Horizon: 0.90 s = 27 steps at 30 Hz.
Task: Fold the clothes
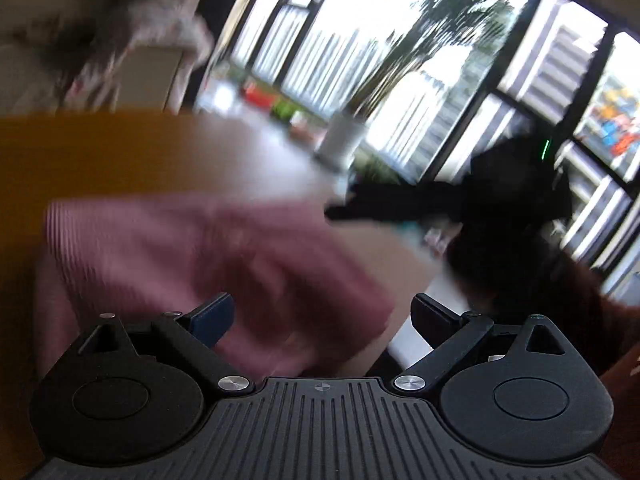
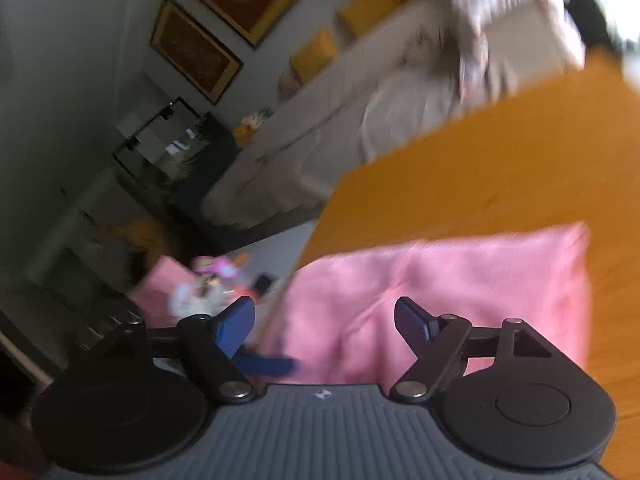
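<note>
One ribbed pink garment (image 2: 460, 292), folded rectangle, smooth wooden table (image 2: 500, 168)

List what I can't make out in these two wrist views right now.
- Pink garment: left wrist view, motion blur hides its folds.
- Garment's near edge: right wrist view, behind the hand-held gripper body.
- Right hand-held gripper: left wrist view, a backlit silhouette.
- Patterned cloth on the sofa: blurred.
</note>
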Each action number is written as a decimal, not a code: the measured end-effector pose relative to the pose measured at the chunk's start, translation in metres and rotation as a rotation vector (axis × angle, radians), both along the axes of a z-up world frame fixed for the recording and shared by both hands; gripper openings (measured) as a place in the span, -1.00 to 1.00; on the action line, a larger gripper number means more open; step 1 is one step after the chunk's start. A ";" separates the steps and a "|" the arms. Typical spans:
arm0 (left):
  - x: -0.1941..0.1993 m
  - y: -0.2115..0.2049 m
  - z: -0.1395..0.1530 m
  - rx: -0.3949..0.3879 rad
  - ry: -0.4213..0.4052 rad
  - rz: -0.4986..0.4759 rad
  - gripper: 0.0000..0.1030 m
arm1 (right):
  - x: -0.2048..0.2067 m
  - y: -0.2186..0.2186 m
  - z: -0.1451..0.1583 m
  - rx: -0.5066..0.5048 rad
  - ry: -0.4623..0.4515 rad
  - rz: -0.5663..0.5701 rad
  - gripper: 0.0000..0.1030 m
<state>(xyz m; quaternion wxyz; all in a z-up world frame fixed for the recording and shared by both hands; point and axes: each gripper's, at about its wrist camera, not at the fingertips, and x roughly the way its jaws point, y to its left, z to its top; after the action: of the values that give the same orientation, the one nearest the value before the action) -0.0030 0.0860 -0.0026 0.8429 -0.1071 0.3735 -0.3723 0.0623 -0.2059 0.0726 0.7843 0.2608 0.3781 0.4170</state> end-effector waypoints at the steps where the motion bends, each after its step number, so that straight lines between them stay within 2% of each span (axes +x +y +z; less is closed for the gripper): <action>1: 0.002 0.002 -0.010 -0.001 0.037 0.006 0.91 | 0.007 0.009 -0.007 0.030 0.056 0.030 0.52; 3: 0.002 0.010 -0.023 -0.038 0.080 0.016 0.91 | 0.019 0.028 -0.022 0.045 0.151 0.079 0.57; 5: -0.002 0.019 -0.029 -0.073 0.088 0.018 0.91 | 0.030 0.045 -0.036 0.009 0.239 0.100 0.58; 7: -0.002 0.023 -0.030 -0.092 0.096 0.019 0.91 | 0.039 0.057 -0.039 -0.013 0.269 0.104 0.58; 12: -0.007 0.030 -0.035 -0.104 0.093 0.016 0.91 | 0.046 0.062 -0.019 0.020 0.133 0.031 0.59; 17: -0.020 0.032 -0.036 -0.115 0.104 0.023 0.91 | 0.039 0.048 -0.009 -0.091 0.067 -0.005 0.66; 20: -0.009 0.032 -0.017 -0.178 0.092 0.002 0.92 | 0.032 0.033 0.005 -0.097 0.003 -0.020 0.68; 22: -0.006 0.023 -0.003 -0.192 0.048 -0.016 0.93 | 0.031 0.030 0.014 -0.066 -0.024 -0.019 0.79; 24: -0.001 0.011 0.007 -0.146 -0.009 -0.001 0.94 | 0.029 0.027 0.019 -0.036 -0.041 -0.014 0.91; 27: 0.014 -0.008 0.006 -0.052 -0.036 0.072 0.94 | 0.024 0.015 0.021 -0.029 -0.056 -0.038 0.92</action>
<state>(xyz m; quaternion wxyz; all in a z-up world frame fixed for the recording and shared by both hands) 0.0107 0.0779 0.0039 0.8592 -0.1355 0.3445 -0.3532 0.0862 -0.1907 0.0940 0.8061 0.2447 0.3567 0.4037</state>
